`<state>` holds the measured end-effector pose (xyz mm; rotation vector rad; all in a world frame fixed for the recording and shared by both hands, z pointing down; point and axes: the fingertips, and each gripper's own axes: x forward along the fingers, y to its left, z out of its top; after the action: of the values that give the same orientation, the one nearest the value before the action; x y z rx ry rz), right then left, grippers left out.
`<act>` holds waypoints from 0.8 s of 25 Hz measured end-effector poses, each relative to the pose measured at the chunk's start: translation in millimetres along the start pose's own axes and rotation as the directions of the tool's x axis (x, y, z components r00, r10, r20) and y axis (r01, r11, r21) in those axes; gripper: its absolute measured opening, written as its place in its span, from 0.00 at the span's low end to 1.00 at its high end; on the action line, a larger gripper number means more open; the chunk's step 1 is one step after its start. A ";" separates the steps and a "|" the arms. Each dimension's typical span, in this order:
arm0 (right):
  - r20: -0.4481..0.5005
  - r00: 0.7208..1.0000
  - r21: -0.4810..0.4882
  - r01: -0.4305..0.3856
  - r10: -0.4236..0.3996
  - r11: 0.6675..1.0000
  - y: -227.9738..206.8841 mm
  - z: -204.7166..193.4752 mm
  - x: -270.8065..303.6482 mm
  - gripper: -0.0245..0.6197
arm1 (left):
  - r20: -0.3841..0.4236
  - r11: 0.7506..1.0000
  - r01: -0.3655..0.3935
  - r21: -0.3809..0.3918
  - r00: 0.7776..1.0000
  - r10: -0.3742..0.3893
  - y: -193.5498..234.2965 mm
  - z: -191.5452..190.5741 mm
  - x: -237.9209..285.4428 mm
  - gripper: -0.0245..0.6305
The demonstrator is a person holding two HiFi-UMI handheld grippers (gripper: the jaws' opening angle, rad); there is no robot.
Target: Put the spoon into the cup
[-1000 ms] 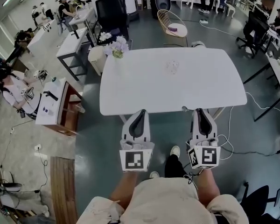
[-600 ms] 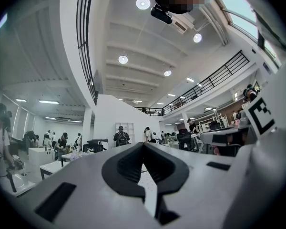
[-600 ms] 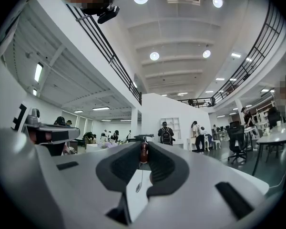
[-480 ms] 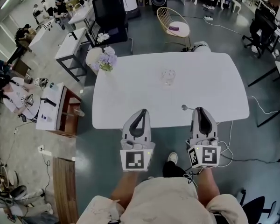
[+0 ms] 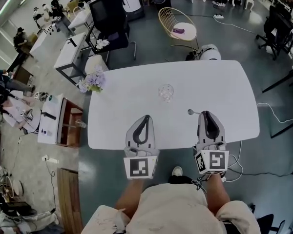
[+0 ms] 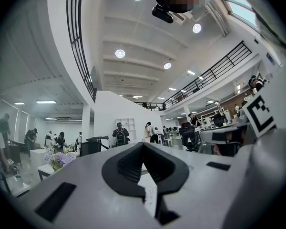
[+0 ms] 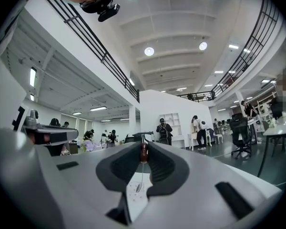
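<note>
Right now my right claw (image 5: 206, 115) is clamped on the thin metal spoon (image 5: 191, 112). In the right gripper view its jaws pinch the brownish end of the handle at their very tips. From the head view the small round bowl sticks out past those tips toward the left, over the near part of the white rounded desk (image 5: 229, 89). The clear glass cup (image 5: 166, 92) stands upright near the desk's middle, beyond and left of the spoon, not touching it. My left claw (image 5: 145, 118) is closed with nothing between its jaws, at the desk's near edge, this side of the cup.
</note>
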<state>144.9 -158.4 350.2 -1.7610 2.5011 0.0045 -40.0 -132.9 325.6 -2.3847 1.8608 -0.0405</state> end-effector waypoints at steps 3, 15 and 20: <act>-0.005 1.000 0.019 -0.012 0.012 1.000 -18.7 -4.2 17.8 0.10 | -0.007 1.000 -0.019 0.012 1.000 0.019 -5.2 -3.3 21.2 0.04; -0.052 0.997 0.047 -0.048 0.051 0.998 -22.4 -30.1 85.5 0.10 | -0.043 0.999 -0.049 -0.006 0.998 0.048 22.2 -27.4 76.4 0.04; -0.089 0.995 0.048 -0.049 0.053 0.998 -16.1 -47.1 124.8 0.10 | -0.056 0.999 -0.028 -0.028 0.998 0.027 42.9 -43.5 109.9 0.04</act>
<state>115.1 -283.6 389.3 -1.7163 2.5858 -0.1303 -58.5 -252.8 358.6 -2.4004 1.9313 -0.0793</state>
